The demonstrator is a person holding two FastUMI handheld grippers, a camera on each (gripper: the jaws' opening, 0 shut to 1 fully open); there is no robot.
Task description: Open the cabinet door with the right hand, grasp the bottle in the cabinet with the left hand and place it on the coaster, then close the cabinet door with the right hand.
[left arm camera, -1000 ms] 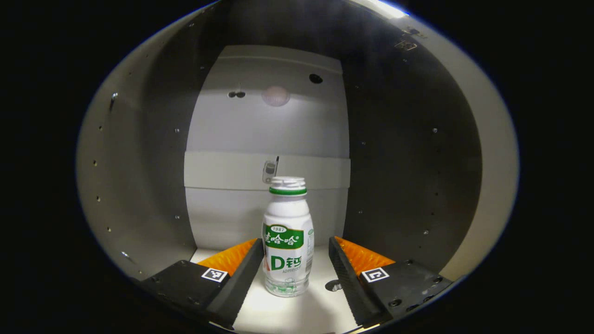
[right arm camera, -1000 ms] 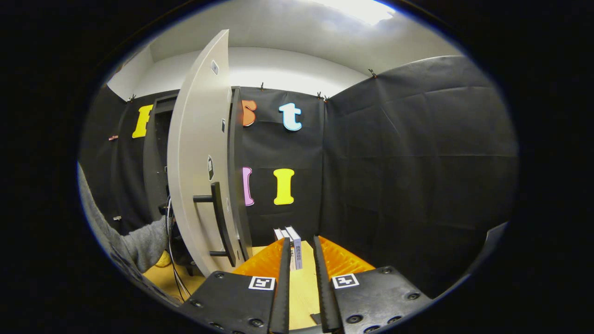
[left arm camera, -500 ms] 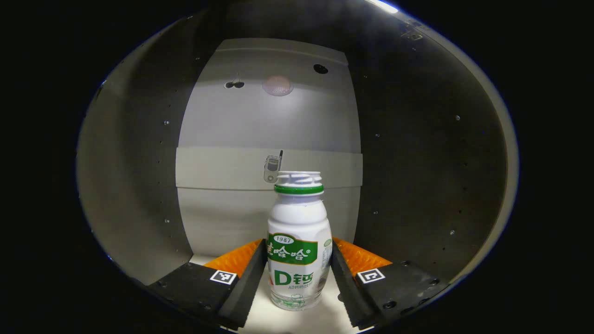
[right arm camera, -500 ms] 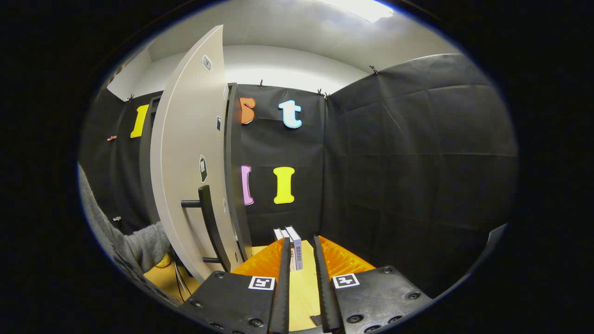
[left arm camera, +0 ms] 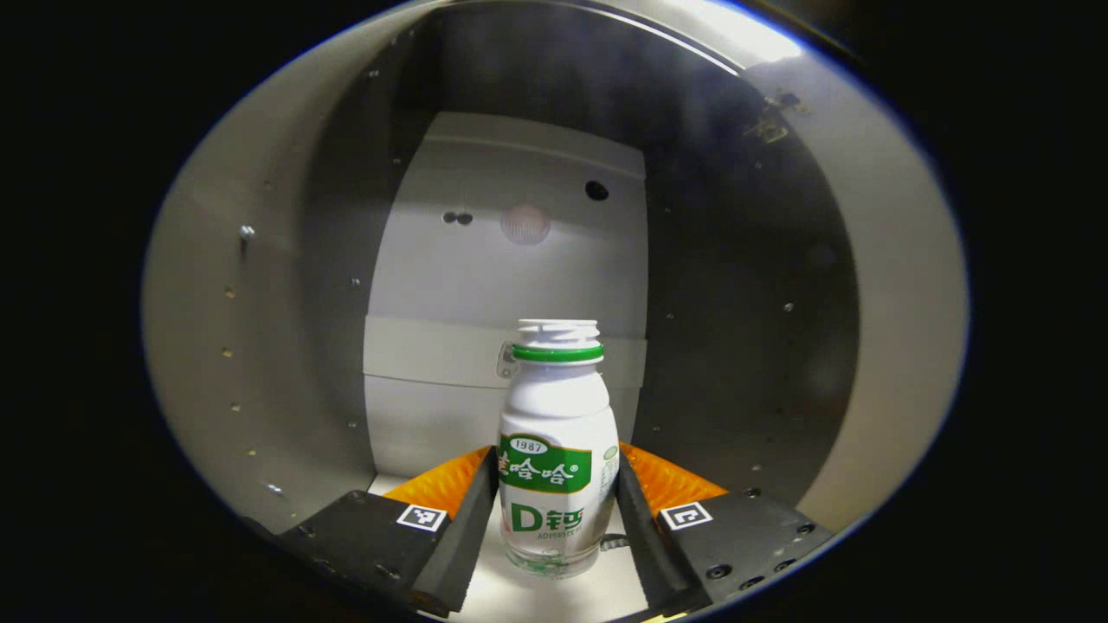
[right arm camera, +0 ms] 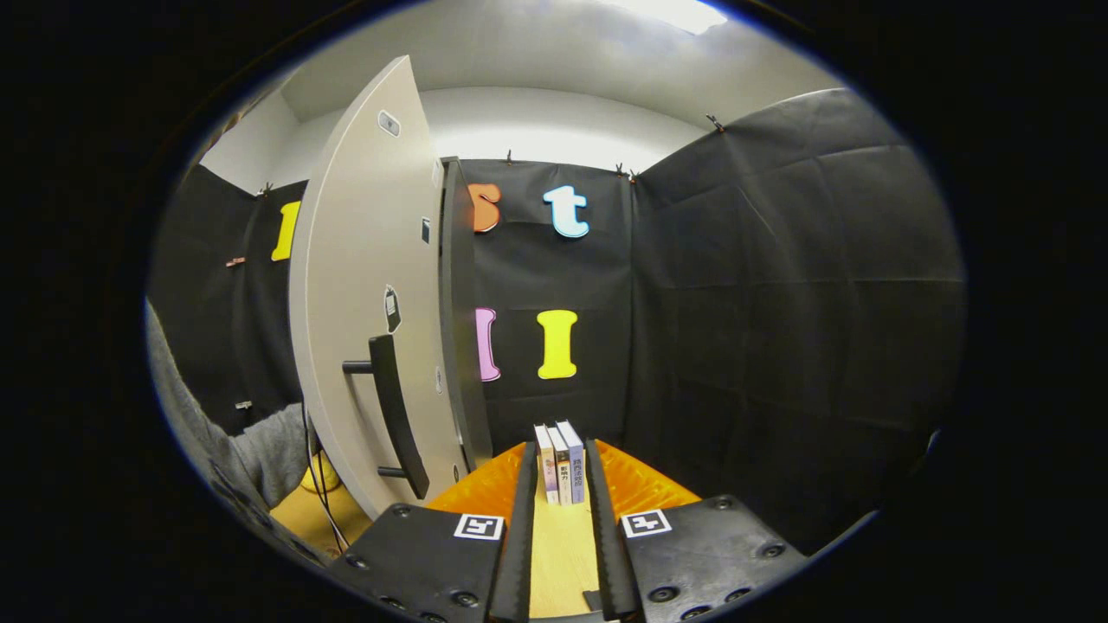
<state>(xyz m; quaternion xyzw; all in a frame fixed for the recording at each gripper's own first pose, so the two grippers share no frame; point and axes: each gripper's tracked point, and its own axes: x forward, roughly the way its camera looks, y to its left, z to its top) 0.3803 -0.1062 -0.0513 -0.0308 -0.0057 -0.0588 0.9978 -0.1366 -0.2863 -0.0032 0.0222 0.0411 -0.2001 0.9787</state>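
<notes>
With the door (right arm camera: 363,285) open at 10 o'clock and the right gripper (right arm camera: 559,528) narrow and empty, the left gripper (left arm camera: 554,519) clamps the upright bottle (left arm camera: 557,450) inside the cabinet (left arm camera: 511,260); lift straight, withdraw level.

Black cloth (right arm camera: 779,285) drapes the booth walls under a white ceiling (right arm camera: 554,61) with a bright light (right arm camera: 666,10). Three books (right arm camera: 561,461) stand upright on the wooden table (right arm camera: 558,554), against the cloth.

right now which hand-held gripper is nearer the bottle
Left. The left hand-held gripper has its fingers on either side of the bottle inside the cabinet; the right hand-held gripper is outside, beyond the open door.
</notes>
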